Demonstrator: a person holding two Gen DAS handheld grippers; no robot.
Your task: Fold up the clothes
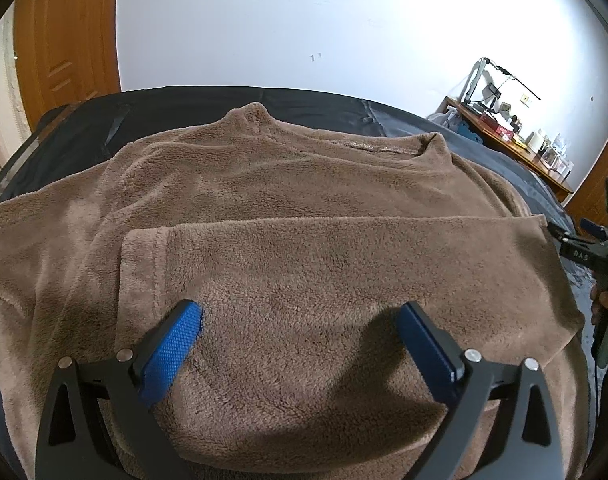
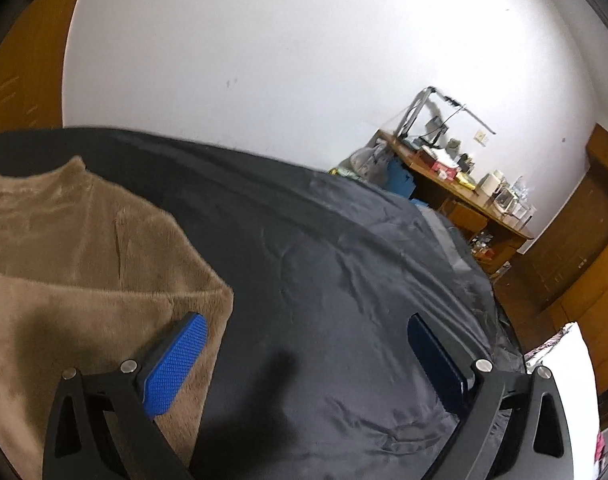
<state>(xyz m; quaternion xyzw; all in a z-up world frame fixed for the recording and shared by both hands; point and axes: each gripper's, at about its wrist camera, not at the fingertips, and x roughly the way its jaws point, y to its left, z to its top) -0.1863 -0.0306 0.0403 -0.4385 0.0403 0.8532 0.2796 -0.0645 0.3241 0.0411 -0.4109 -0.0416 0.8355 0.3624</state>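
Brown fleece top (image 1: 264,208) lies spread on the dark bed cover (image 2: 343,272), one sleeve (image 1: 335,248) folded across its near part. Over that sleeve hovers the left tool (image 1: 300,320), blue pads spread wide, grasping nothing. Further right, the right tool (image 2: 307,332) is likewise released, its left pad (image 2: 176,360) above the garment's right edge, the other over bare cover. A cluttered wooden bench (image 2: 463,196) stands far right against the white wall (image 2: 304,60).
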